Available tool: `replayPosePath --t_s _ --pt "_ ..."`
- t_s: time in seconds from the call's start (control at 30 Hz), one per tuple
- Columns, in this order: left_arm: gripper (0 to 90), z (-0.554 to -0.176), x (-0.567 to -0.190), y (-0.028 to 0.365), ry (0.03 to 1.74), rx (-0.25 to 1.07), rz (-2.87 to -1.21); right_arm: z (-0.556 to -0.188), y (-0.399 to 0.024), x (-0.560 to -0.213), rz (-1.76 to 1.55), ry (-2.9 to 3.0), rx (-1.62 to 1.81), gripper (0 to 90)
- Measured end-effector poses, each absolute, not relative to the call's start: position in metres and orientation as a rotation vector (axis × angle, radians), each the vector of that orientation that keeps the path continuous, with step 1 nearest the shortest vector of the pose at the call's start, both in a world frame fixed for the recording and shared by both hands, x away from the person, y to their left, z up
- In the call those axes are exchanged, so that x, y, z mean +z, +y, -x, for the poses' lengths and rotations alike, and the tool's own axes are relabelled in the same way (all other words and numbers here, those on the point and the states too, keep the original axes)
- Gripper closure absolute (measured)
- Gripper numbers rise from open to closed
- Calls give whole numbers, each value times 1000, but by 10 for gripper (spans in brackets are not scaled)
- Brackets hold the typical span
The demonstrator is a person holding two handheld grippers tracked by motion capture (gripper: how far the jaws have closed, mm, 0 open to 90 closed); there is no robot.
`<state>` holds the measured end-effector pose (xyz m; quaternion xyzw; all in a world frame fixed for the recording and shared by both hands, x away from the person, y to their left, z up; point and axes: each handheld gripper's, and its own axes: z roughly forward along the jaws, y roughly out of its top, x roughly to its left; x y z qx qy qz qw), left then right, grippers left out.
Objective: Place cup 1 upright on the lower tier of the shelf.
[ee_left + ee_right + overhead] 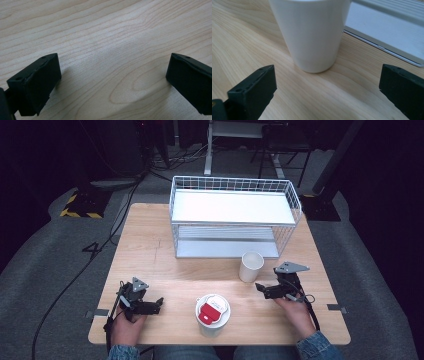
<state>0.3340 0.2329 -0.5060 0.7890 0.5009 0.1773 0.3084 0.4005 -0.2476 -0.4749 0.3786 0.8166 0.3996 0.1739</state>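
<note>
Evidently both grippers (159,301) (258,287) wide, empty.

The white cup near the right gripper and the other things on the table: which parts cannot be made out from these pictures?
- White cup: its rim is cut off by the top edge of the right gripper view.
- Lidded cup: in the high view its lid hides the contents, and the red label's print is too small.
- Wire rack: its upper shelf hides part of the lower one.

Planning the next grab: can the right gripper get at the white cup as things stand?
Probably yes. The right gripper has its jaws open and aimed at the cup, with bare table between them.
</note>
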Motion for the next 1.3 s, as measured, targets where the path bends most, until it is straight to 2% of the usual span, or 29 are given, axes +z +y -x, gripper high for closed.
replayPosePath --t_s 0.17,0.4,1.0,1.2,1.3 --pt "3 -334 -506 233 1324 468 -2085 -409 -236 -483 -1070 2331 1149 18" --pt "3 -334 -506 233 1324 468 -2086 -418 -225 -491 -1025 2302 1217 81" --pt "3 -334 -506 233 1324 468 -2085 -427 -215 -500 -975 2238 1272 158" --pt "3 -334 -506 233 1324 469 -2085 -426 -214 -500 -955 2253 1264 226" --pt "3 -334 -506 233 1324 469 -2085 -426 -214 -500 -963 2254 1265 231"
